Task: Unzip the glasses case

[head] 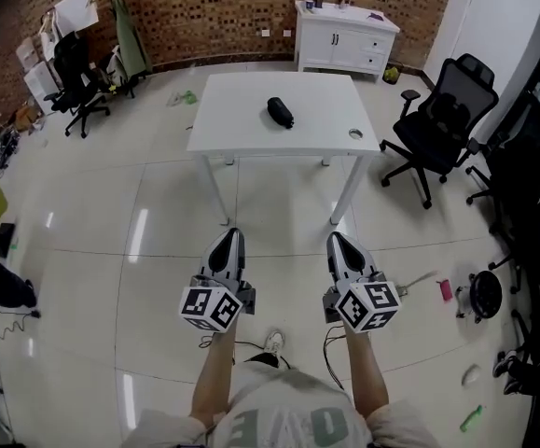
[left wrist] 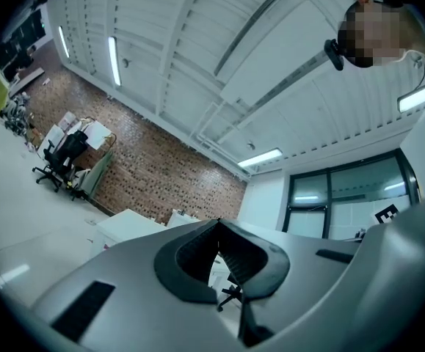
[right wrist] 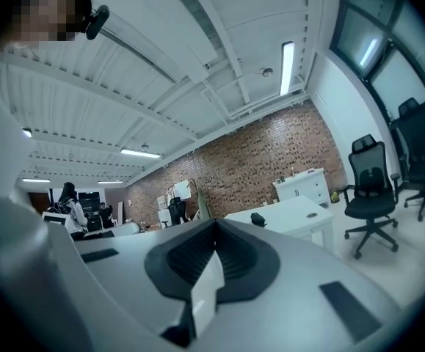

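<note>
Head view: the left gripper (head: 229, 237) and right gripper (head: 337, 240) hang side by side over bare floor, jaws together, empty. The glasses case (head: 280, 112) lies mid-table (head: 251, 133), well ahead of both. Left gripper view: tips meet, nothing between. Right gripper view: tips meet on nothing; the case sits far off, an office chair (right wrist: 370, 189) to the table's right.
</note>
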A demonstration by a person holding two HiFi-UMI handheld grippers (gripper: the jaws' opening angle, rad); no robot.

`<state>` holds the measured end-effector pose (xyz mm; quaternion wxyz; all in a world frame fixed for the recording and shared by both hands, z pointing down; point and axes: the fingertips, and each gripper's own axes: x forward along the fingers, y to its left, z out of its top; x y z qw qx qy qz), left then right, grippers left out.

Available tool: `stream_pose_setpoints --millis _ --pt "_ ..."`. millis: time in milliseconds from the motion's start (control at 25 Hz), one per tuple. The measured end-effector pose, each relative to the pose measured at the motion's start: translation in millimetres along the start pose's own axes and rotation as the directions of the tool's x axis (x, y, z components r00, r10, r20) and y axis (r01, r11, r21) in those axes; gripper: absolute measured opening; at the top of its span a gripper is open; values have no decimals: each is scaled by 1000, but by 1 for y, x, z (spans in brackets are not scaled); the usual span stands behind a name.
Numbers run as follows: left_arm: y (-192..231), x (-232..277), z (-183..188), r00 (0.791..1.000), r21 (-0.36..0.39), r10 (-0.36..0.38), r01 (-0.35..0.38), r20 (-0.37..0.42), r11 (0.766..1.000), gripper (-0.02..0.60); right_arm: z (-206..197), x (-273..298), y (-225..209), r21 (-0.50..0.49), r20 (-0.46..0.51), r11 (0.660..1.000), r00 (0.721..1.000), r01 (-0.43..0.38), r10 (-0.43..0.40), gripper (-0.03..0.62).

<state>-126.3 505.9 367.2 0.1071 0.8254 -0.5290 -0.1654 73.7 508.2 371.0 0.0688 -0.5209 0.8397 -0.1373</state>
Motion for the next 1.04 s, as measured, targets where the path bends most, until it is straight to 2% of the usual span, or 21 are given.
stream_pose_setpoints --millis 120,240,440,560,1040 --pt "-30 -33 3 1000 52 21 -20 -5 998 -8 4 -40 16 -49 21 999 1000 1 0 0" --pt "-60 -60 5 1000 73 29 -28 -1 997 -8 6 -79 33 -87 34 996 999 -5 8 0" --pt "-89 -82 5 1000 117 -12 15 -26 993 -8 5 -112 50 -101 52 995 999 -3 9 0" --pt "-93 -87 4 999 125 -25 29 -34 992 -8 3 -118 55 -87 62 996 998 8 -2 0" --pt "-89 -82 12 998 152 -48 53 -40 987 -8 7 -107 73 -137 73 991 997 4 6 0"
